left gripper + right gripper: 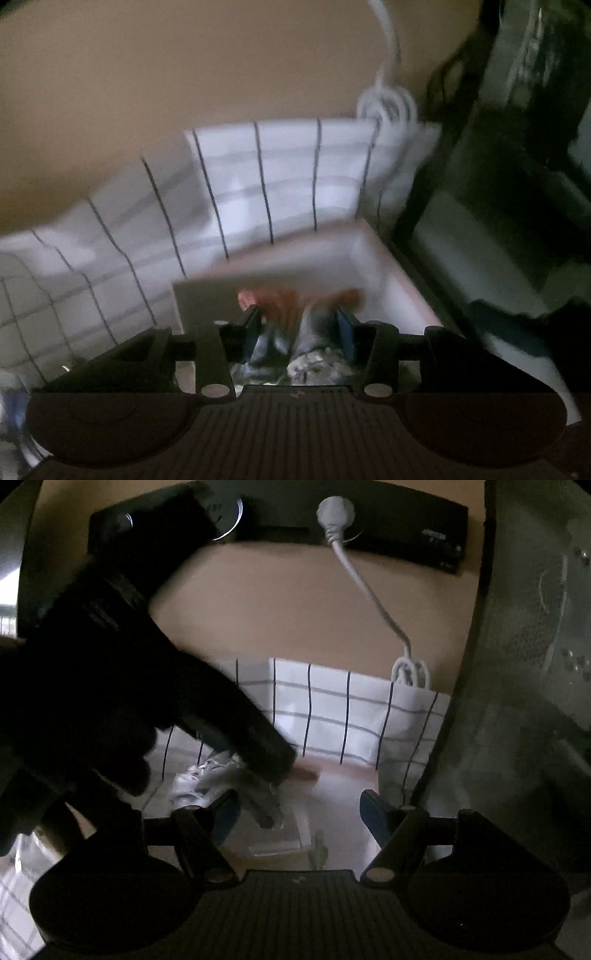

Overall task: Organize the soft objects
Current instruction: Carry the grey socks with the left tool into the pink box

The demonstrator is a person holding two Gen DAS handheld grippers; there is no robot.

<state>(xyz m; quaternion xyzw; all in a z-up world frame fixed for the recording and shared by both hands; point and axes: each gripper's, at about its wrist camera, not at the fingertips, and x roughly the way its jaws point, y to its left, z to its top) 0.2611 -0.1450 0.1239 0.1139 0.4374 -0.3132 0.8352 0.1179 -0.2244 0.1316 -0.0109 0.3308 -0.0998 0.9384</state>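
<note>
1. Over a white box (384, 273) with a pale pink rim, the left gripper (301, 325) is held low, and a bundle of grey-blue and white cloth (314, 343) is pinched between its two blue-padded fingers (345, 334)
2. Its jaws are set narrowly, closed onto the cloth, which bulges out between them toward the camera
3. Beyond the fingertips a reddish-brown blurred shape (295, 299) is seen; what it is cannot be told
4. Behind the box a white cloth with dark grid lines (288, 177) is draped, and a coiled white cable (386, 99) rests at its upper edge
5. From the right wrist view the left gripper (284, 768) is seen as a dark shape reaching down from the upper left, its tip just above the box rim (347, 771)
6. The same pale cloth bundle (214, 779) is seen hanging under that tip, partly over the box and partly over the checked cloth (332, 709)
7. The right gripper (299, 808) is held with its jaws spread wide, and nothing is gripped between its fingers (373, 808)
8. A clear, flat, shiny piece (280, 838) lies inside the box below the right gripper; its nature cannot be told
9. The white cable (369, 590) runs from a plug (334, 513) on a black strip (406, 528) down to the coil beside the checked cloth
</note>
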